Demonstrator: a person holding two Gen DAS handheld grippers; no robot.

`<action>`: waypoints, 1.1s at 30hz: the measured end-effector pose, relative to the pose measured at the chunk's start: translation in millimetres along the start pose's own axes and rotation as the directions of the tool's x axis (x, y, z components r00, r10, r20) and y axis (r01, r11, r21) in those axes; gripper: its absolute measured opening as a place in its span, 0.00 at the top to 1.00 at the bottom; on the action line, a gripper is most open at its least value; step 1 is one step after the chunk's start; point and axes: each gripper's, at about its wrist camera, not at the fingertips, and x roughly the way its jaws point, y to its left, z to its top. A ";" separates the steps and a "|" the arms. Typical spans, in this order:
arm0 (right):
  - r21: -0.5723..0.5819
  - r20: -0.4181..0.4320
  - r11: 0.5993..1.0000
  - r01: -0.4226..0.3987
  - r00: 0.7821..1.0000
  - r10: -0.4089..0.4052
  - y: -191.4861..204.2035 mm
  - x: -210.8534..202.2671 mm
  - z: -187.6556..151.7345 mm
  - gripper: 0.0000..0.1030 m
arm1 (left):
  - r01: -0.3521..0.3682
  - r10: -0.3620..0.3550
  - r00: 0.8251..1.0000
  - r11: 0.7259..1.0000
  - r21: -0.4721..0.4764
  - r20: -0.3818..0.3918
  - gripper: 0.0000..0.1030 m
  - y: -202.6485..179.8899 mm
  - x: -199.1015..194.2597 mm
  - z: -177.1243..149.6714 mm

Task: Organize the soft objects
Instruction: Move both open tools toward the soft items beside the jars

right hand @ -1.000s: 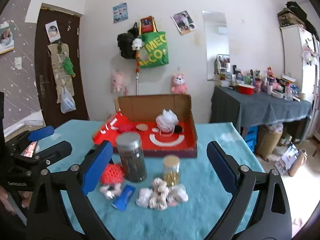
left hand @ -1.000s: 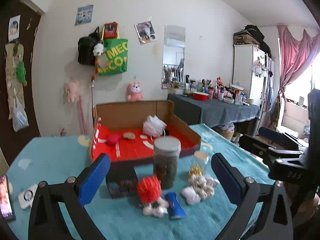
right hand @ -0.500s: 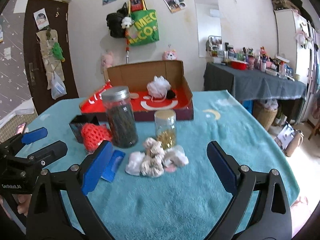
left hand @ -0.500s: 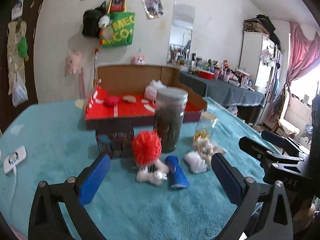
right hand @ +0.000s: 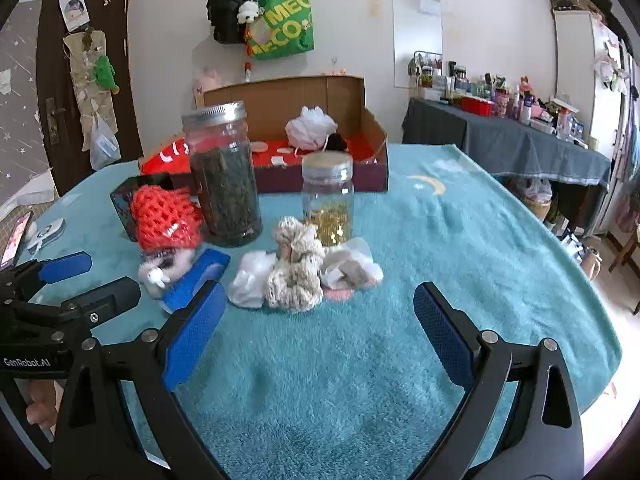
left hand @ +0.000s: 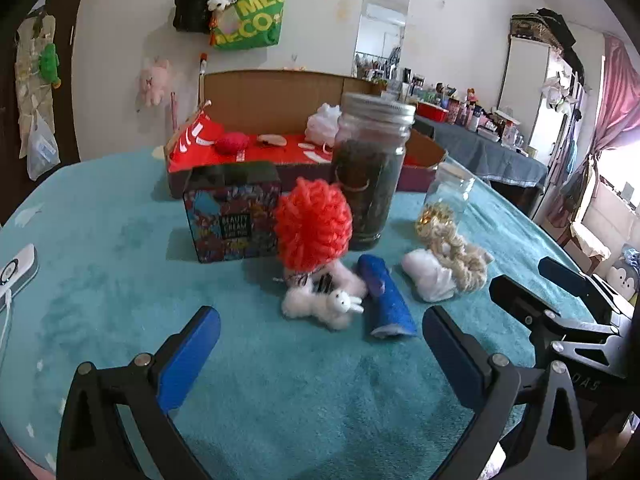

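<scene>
Teal surface (left hand: 120, 340) fills more of both views: both wide, empty tools, left (left hand: 320, 354) and right (right hand: 316, 328), have closed on the soft pile (right hand: 296, 272); grasping looks imminent.

Soft pile (right hand: 296, 276) before two jars (tall jar (right hand: 224, 172) left); box (right hand: 304, 132) behind.

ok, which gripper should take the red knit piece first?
Probably left. The left gripper is open and lined up with the red knit piece, which sits straight ahead of it. The right gripper is also open but faces the beige scrunchie, with the red piece off to its left.
</scene>
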 end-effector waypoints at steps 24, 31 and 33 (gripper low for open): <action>0.008 -0.090 0.999 -0.053 0.994 0.054 -9.0 34.8 16.8 0.06 | 0.010 -0.012 0.998 1.000 -0.016 -0.069 0.00 22.0 21.5 32.6; -0.046 -0.100 0.995 -0.089 0.992 0.084 -6.3 43.8 26.5 0.10 | 0.044 -0.045 0.996 0.999 -0.020 -0.072 0.07 23.8 33.5 51.1; -0.079 -0.110 0.991 -0.107 0.989 0.098 -2.5 45.4 26.3 0.23 | 0.058 -0.059 0.995 0.998 -0.018 -0.083 0.18 23.0 38.5 52.8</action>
